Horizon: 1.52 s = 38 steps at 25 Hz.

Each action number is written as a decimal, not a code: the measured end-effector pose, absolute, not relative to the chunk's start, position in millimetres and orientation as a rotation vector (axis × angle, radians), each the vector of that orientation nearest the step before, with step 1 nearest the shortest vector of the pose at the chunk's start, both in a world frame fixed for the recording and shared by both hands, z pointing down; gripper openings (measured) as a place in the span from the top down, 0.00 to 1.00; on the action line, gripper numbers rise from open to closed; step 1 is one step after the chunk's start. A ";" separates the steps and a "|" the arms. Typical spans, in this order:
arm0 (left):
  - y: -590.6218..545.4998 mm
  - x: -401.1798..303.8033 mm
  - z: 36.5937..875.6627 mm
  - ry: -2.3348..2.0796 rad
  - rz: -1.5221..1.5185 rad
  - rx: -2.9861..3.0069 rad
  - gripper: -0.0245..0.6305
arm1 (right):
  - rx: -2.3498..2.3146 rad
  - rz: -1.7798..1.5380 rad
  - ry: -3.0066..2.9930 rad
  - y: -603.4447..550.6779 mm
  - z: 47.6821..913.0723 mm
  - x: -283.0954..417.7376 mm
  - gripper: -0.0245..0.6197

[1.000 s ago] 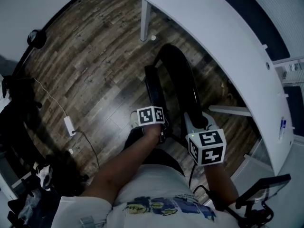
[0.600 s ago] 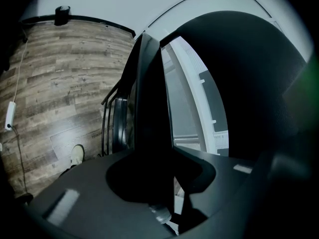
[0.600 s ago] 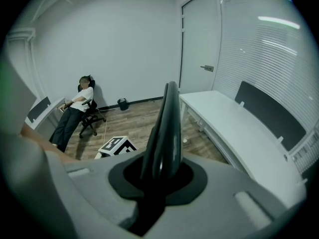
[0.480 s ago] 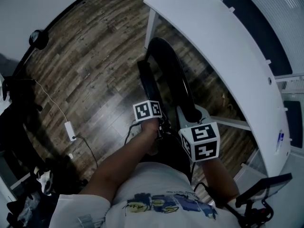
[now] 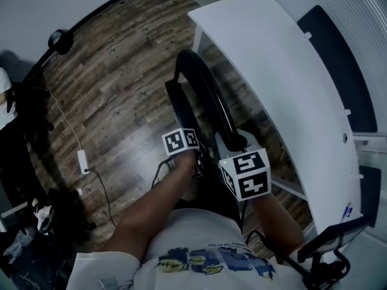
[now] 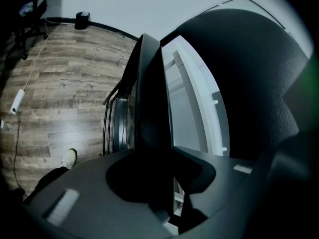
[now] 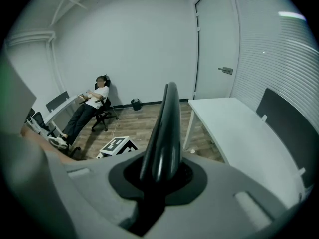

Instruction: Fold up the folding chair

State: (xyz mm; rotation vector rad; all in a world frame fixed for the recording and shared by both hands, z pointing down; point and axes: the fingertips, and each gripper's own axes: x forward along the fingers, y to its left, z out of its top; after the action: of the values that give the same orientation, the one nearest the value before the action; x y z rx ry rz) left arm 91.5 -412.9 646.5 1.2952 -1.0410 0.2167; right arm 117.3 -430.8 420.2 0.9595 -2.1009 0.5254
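Apparently nearly done: folding chair [image 5: 204, 92] looks collapsed almost flat. Btwn their jaws, left gripper [image 6: 155, 180] & right gripper [image 7: 158, 183] each clamp 1 chair edge; only stowing seems left.

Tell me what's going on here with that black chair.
A person holds a gripper in each hand, and both are clamped on the black folding chair. The left gripper is shut on a flat black panel of it, and the right gripper on its curved glossy edge. The chair looks folded nearly flat, its parts lying close together edge-on. It is held over the wooden floor, right beside the white table.
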 end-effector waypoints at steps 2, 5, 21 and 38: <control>-426.8 98.1 647.6 -1.070 0.184 1.264 0.77 | 0.909 0.504 -2.117 -446.6 421.4 123.5 0.88; -469.1 113.9 651.4 -1.112 0.146 1.205 0.77 | 0.825 0.481 -2.137 -494.8 425.9 139.0 0.88; -504.1 170.6 678.0 -1.179 0.122 1.130 0.76 | 0.733 0.475 -2.176 -536.5 454.1 200.9 0.88; -558.3 226.1 690.2 -1.185 0.233 1.061 0.77 | 0.700 0.530 -2.193 -594.1 466.9 252.0 0.88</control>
State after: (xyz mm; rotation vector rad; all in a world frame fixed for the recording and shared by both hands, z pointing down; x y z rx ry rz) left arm 226.1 -558.3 690.2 1.0609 -1.1849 0.2330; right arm 252.0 -594.1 466.9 0.7004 -2.1931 0.5301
